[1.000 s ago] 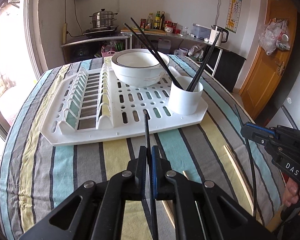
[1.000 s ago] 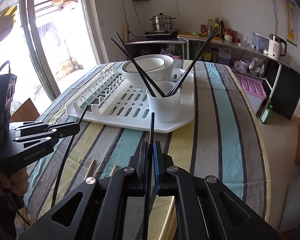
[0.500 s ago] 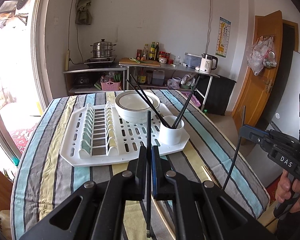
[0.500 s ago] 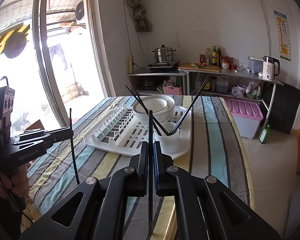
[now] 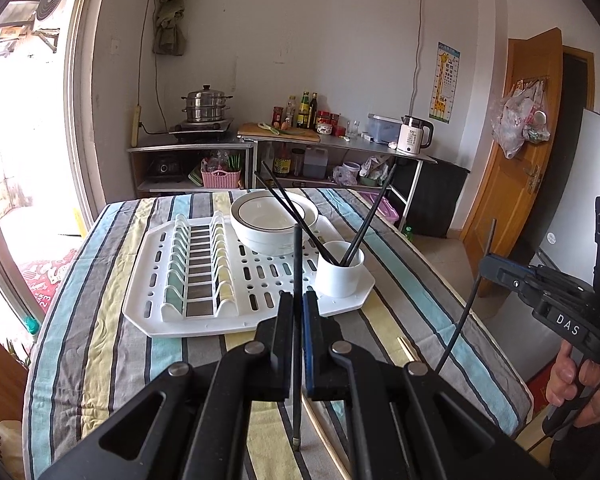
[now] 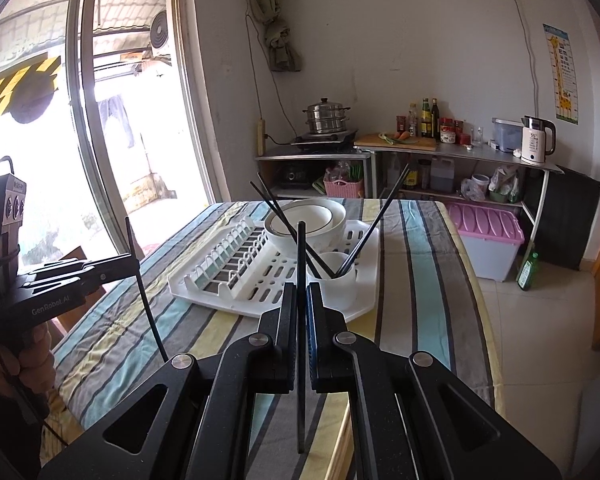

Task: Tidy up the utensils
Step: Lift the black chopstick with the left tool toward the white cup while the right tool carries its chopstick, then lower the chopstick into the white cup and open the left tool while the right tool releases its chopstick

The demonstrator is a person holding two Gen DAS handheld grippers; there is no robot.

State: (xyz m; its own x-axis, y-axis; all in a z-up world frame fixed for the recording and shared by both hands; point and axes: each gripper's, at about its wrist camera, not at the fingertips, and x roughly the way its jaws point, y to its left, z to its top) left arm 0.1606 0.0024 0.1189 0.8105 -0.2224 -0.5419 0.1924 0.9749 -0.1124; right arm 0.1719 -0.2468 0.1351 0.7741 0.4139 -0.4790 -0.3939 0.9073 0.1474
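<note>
My left gripper (image 5: 298, 300) is shut on a black chopstick (image 5: 297, 264) held upright, well above the table. My right gripper (image 6: 301, 292) is shut on another black chopstick (image 6: 301, 256), also upright. Each gripper shows in the other's view: the right gripper (image 5: 486, 264) at the right edge, the left gripper (image 6: 134, 262) at the left edge. A white cup (image 5: 339, 274) on the white drying rack (image 5: 204, 320) holds three black chopsticks (image 5: 366, 224). A white bowl (image 5: 274, 226) sits behind the cup.
Light wooden chopsticks (image 5: 406, 350) lie on the striped tablecloth (image 5: 100, 320) near the front edge. The rack's plate slots (image 5: 196, 264) stand at its left. A kitchen counter with a kettle (image 5: 414, 136) and a steamer pot (image 5: 206, 104) lies beyond the table.
Both grippers have risen and pulled back from the table with their chopsticks, which now hang clear of the cloth. The rack and cup look farther away.
</note>
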